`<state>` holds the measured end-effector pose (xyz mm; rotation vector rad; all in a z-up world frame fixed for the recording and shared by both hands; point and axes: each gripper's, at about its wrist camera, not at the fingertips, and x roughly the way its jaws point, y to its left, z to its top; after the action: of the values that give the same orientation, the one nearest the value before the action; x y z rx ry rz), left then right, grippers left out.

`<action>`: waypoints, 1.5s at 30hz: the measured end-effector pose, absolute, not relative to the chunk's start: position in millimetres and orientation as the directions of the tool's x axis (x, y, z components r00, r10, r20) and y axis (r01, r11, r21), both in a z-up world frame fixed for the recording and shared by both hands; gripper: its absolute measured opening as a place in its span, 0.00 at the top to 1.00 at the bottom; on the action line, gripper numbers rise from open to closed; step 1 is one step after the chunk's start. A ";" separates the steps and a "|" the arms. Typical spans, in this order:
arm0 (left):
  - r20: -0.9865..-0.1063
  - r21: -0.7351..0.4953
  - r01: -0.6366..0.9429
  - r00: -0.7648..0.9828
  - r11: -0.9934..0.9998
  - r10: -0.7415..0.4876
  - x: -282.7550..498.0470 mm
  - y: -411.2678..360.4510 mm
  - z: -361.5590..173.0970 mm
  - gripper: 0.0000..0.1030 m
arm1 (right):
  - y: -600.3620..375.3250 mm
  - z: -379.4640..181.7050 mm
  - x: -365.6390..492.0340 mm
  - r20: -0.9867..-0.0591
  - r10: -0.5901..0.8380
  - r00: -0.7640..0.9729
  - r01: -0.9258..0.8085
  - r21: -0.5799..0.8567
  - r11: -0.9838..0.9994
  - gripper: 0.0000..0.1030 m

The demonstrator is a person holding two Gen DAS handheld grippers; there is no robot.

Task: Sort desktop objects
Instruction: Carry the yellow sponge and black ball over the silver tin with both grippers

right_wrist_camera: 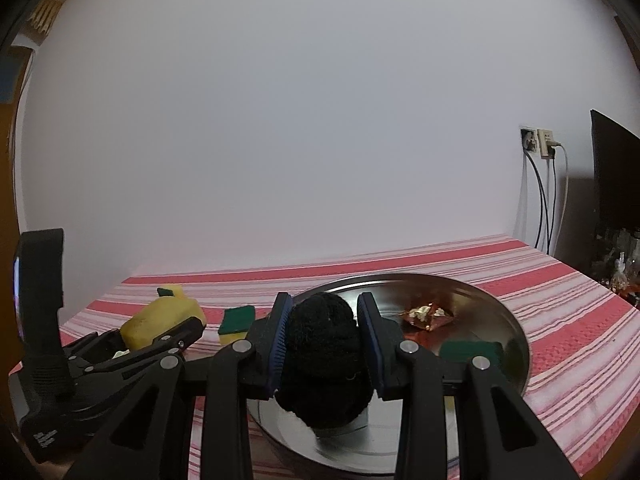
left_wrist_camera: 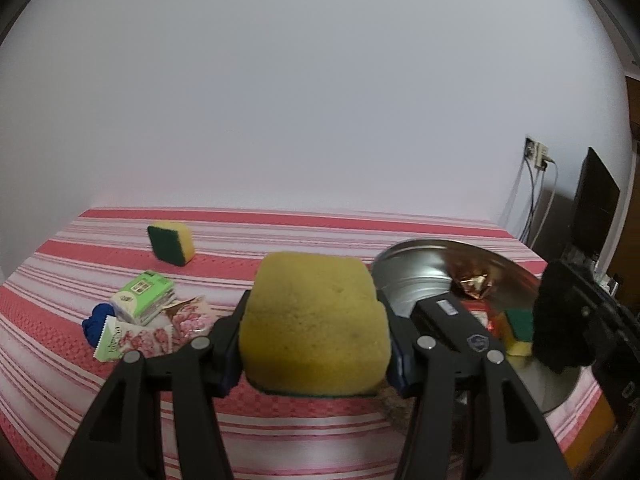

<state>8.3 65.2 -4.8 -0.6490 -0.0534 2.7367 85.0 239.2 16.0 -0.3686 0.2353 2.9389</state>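
— Left tongs [left_wrist_camera: 316, 334] are clamped on a yellow sponge [left_wrist_camera: 316, 320], pads squeezing both its sides, held clear above the striped desk [left_wrist_camera: 280, 416]. How about your side?

— Right tongs [right_wrist_camera: 325, 354] are nearly closed around a black fuzzy ball [right_wrist_camera: 322, 360], gripped from both sides, hanging over the near rim of the metal tray [right_wrist_camera: 516, 340].

— From my left tongs I see that tray just to the right, with a foil wrapper [left_wrist_camera: 474, 282] and a green-and-yellow sponge [left_wrist_camera: 518, 328] in it.

— Agreed. Anything beyond?

— Left of my left tongs lies a cluster: a green tissue pack [left_wrist_camera: 142, 298], floral packets [left_wrist_camera: 188, 320], a blue object [left_wrist_camera: 96, 320]. Farther back, well apart, another sponge [left_wrist_camera: 172, 242] stands on edge.
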 end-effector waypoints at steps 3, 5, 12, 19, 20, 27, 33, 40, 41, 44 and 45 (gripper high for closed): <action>-0.423 -0.107 -0.324 -0.841 -0.940 0.338 12.7 71.9 -1.1 0.46 | 245.2 17.1 87.4 -0.251 0.164 -0.954 -0.202 0.136 -0.970 0.64; -0.421 -0.104 -0.336 -0.838 -0.936 0.348 14.6 77.4 0.6 0.46 | 250.6 17.7 89.6 -0.247 0.177 -0.953 -0.216 0.139 -0.966 0.64; -0.415 -0.103 -0.370 -0.827 -0.923 0.378 19.7 93.0 4.8 0.46 | 268.1 17.8 94.7 -0.249 0.221 -0.943 -0.263 0.152 -0.953 0.64; -0.407 -0.097 -0.392 -0.823 -0.915 0.396 23.0 108.1 10.2 0.46 | 287.1 16.3 94.5 -0.244 0.255 -0.936 -0.300 0.172 -0.938 0.64; -0.406 -0.095 -0.395 -0.822 -0.914 0.398 23.7 110.2 11.3 0.46 | 290.3 16.2 94.4 -0.243 0.259 -0.935 -0.304 0.174 -0.937 0.64; -0.404 -0.079 -0.432 -0.810 -0.898 0.425 25.4 130.8 16.1 0.46 | 307.0 15.0 97.7 -0.237 0.293 -0.926 -0.338 0.181 -0.924 0.64; -0.409 -0.059 -0.457 -0.800 -0.887 0.439 27.8 147.1 17.7 0.45 | 322.5 16.4 102.6 -0.223 0.322 -0.920 -0.363 0.180 -0.914 0.64; -0.414 -0.040 -0.483 -0.789 -0.875 0.454 31.6 166.0 18.8 0.45 | 340.5 20.4 99.8 -0.204 0.347 -0.915 -0.383 0.180 -0.906 0.64; -0.417 -0.035 -0.486 -0.787 -0.874 0.454 32.2 169.1 18.7 0.46 | 343.0 21.7 97.7 -0.200 0.350 -0.915 -0.385 0.175 -0.906 0.64; -0.429 -0.032 -0.494 -0.778 -0.869 0.458 32.5 176.2 17.5 0.45 | 350.0 26.8 87.7 -0.199 0.342 -0.918 -0.374 0.156 -0.914 0.64; -0.433 -0.035 -0.497 -0.774 -0.867 0.462 32.9 178.1 17.2 0.45 | 352.7 28.1 84.2 -0.202 0.334 -0.920 -0.367 0.156 -0.917 0.64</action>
<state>32.9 178.1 17.2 -0.5946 0.1109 2.5557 84.2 352.7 28.1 -0.2428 0.2704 2.7559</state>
